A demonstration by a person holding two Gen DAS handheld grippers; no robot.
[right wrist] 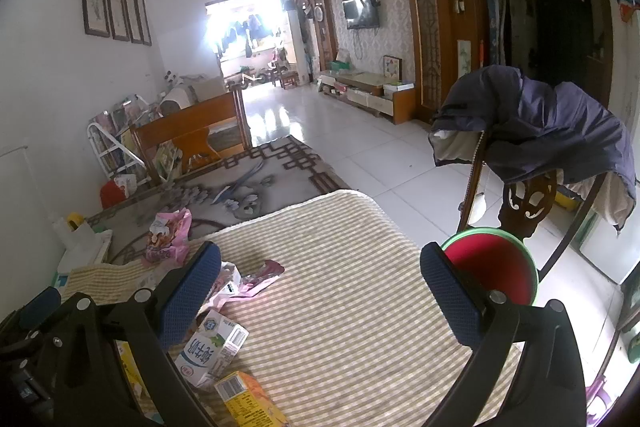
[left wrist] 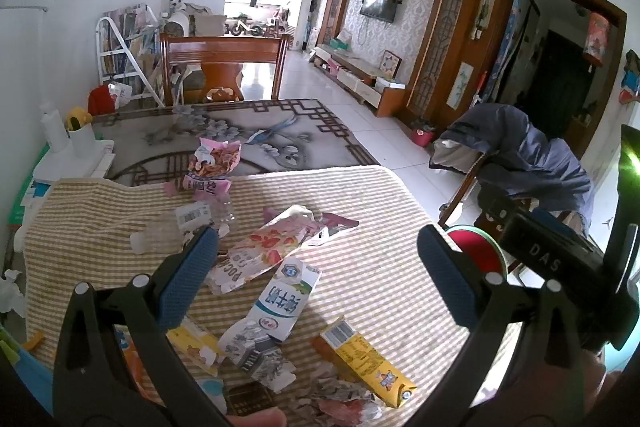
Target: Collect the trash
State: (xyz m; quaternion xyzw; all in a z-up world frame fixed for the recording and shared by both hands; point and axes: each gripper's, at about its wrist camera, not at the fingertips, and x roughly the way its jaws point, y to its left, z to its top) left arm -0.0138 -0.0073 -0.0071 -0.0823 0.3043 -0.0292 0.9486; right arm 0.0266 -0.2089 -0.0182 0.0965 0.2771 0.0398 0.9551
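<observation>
Trash lies on a striped cloth (left wrist: 360,211) on the table: a white milk carton (left wrist: 284,301), a yellow box (left wrist: 368,361), a flowered wrapper (left wrist: 264,251), a clear plastic bottle (left wrist: 176,231) and a pink snack bag (left wrist: 212,163). My left gripper (left wrist: 316,267) is open and empty above the carton and wrapper. My right gripper (right wrist: 320,287) is open and empty over bare cloth (right wrist: 340,287), with the milk carton (right wrist: 212,351) and yellow box (right wrist: 248,403) at its lower left. A red bin with a green rim (right wrist: 492,267) stands beside the table's right edge; it also shows in the left wrist view (left wrist: 480,251).
A chair draped with a dark blue jacket (right wrist: 540,131) stands right of the bin. A wooden chair (left wrist: 224,67) is at the table's far end. White containers (left wrist: 68,143) sit at the table's left edge. My right gripper's body (left wrist: 560,259) shows in the left wrist view.
</observation>
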